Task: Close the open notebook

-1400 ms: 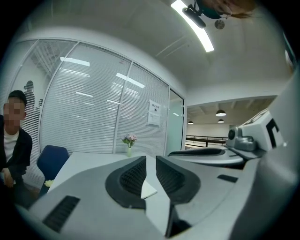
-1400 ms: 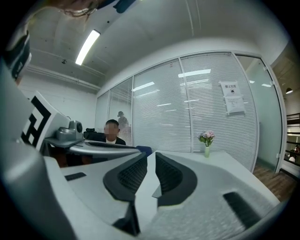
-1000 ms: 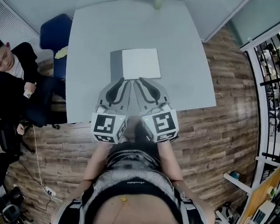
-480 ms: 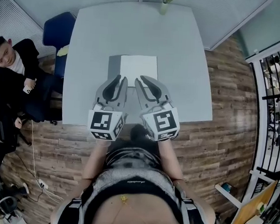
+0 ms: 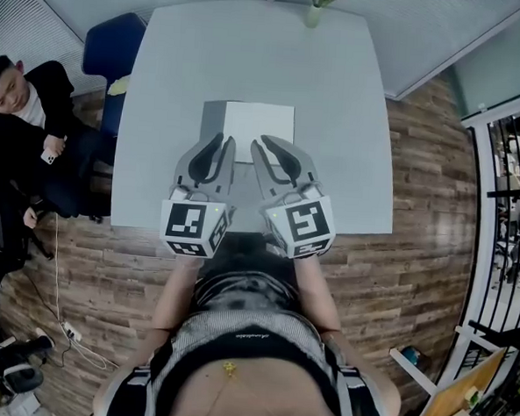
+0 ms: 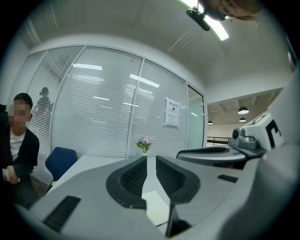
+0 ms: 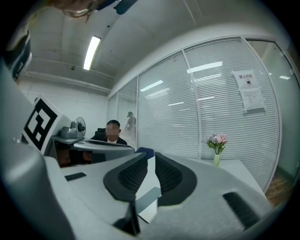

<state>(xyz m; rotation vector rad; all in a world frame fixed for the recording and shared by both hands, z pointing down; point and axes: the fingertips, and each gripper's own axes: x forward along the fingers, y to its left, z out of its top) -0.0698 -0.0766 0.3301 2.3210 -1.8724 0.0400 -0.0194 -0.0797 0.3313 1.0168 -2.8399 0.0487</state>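
Notebook (image 5: 258,123) is seen mid-frame on the grey table (image 5: 337,93). Left gripper (image 5: 222,142) & right gripper (image 5: 262,145) are held at its lower edge, jaws narrowly apart w/ nothing gripped btwn them.

Pretty clearly an office, looks like a small meeting room. Big plain grey table (image 5: 251,61) in the middle, glass walls (image 6: 103,112) with white blinds around it, and a printed notice (image 6: 172,113) stuck on one pane. Blue chair (image 5: 114,46) at the table's corner, with a person (image 5: 22,140) sitting just beside it. Wood-look floor (image 5: 415,256), strip light (image 7: 92,51) overhead, little vase of flowers (image 5: 314,14) at the table's far edge. Past the glass there's an open hall with ceiling lamps (image 6: 243,110).
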